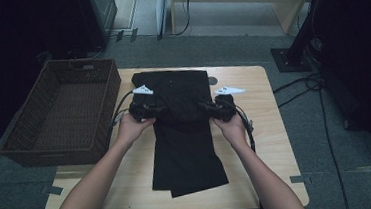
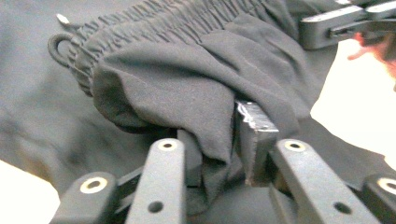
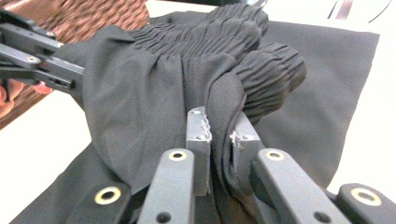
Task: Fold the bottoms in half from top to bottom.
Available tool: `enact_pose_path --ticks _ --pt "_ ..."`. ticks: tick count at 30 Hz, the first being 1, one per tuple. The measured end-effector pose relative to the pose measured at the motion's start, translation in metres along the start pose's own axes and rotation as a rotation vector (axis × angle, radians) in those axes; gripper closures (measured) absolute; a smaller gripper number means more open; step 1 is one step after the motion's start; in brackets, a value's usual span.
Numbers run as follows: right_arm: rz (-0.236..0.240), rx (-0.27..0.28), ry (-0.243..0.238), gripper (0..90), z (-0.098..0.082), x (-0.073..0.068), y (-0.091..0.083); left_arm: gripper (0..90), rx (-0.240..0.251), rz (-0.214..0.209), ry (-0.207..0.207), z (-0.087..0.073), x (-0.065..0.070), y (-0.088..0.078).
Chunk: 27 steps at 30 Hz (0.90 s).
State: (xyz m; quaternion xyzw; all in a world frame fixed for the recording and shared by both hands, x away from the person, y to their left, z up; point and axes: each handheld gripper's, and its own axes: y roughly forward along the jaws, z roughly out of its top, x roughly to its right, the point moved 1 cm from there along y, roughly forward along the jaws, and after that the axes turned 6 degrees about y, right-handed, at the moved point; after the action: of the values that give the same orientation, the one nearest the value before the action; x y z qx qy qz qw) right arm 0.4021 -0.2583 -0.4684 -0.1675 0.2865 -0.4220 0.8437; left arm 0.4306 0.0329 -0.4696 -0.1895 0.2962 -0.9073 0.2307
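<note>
Both tongs are clamped on black trousers (image 1: 183,130): left tongs (image 2: 217,140) pinch a fold below the elastic waistband (image 2: 154,28), right tongs (image 3: 222,140) grip gathered cloth. Trousers lie mid-worktop (image 1: 272,143), long axis from near edge to far edge, waistband folded over the middle. A wicker basket (image 1: 64,114) stands beside the left edge

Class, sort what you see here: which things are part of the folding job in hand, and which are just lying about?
In the job: black trousers; left gripper and right gripper, each clamped on the fabric; wooden table.
Lying about: wicker basket; floor cables.
</note>
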Motion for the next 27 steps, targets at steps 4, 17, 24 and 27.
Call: enact_pose_path --ticks 4,17,24,27 --pt "-0.003 -0.097 0.004 74.1 -0.036 0.001 -0.002 64.9 -0.099 -0.059 -0.043 -0.031 0.010 0.011" --pt "-0.028 -0.063 0.009 68.7 -0.013 0.013 -0.031 67.3 -0.018 -0.057 -0.138 -0.004 -0.013 -0.025" --pt "-0.093 -0.126 0.075 86.2 -0.004 0.040 -0.007 87.1 -0.062 0.009 -0.207 0.007 -0.047 -0.009" --pt "-0.104 -0.189 0.090 87.2 -0.012 0.048 0.015 90.0 -0.100 0.022 -0.252 -0.002 -0.062 0.007"
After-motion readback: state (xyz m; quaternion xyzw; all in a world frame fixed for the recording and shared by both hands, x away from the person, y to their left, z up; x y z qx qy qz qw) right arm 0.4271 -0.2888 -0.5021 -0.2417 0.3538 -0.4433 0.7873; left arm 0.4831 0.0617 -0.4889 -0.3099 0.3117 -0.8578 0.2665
